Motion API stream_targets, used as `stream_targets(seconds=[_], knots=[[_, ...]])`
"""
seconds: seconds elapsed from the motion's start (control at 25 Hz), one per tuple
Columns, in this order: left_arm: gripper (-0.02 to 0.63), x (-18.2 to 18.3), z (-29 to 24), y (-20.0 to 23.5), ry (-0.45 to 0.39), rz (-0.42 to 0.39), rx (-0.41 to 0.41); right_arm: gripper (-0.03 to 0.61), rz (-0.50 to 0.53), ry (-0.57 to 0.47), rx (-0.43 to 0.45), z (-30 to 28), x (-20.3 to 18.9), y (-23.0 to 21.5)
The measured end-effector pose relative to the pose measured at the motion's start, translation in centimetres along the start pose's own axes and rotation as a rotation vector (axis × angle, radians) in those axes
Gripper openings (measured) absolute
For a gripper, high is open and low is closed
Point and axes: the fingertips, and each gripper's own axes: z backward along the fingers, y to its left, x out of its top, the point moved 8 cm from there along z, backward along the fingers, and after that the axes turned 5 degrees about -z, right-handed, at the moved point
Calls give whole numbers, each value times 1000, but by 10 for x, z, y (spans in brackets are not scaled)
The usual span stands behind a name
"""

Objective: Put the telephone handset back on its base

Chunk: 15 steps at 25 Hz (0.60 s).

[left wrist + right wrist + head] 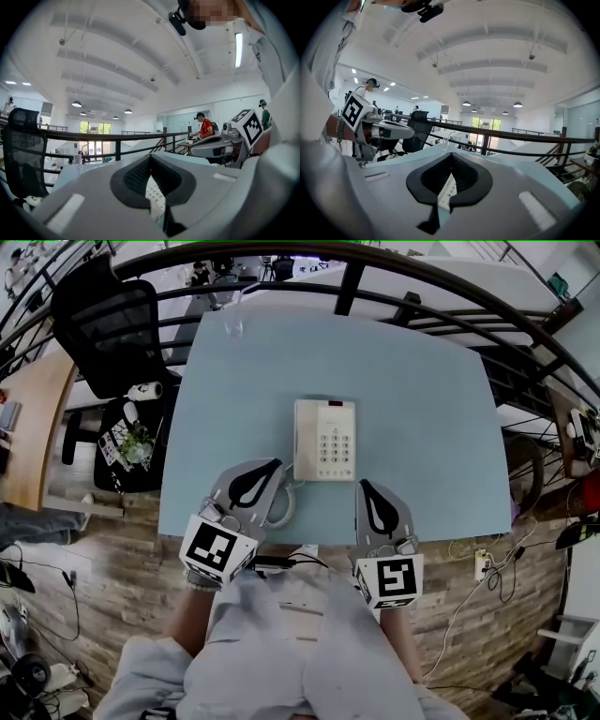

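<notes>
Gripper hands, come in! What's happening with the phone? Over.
Left gripper, right gripper: jaws shut, both empty. Handset looks seated on its base. Glass at the far edge, not in the way.

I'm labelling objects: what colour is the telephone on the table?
White; the head view shows the telephone best.
</notes>
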Motion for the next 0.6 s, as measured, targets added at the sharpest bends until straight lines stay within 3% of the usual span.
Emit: stream_targets(seconds=[0.6], knots=[[3,-9,-1,-5,41,9,-37,-2,5,24,-6,2,-6,-1]])
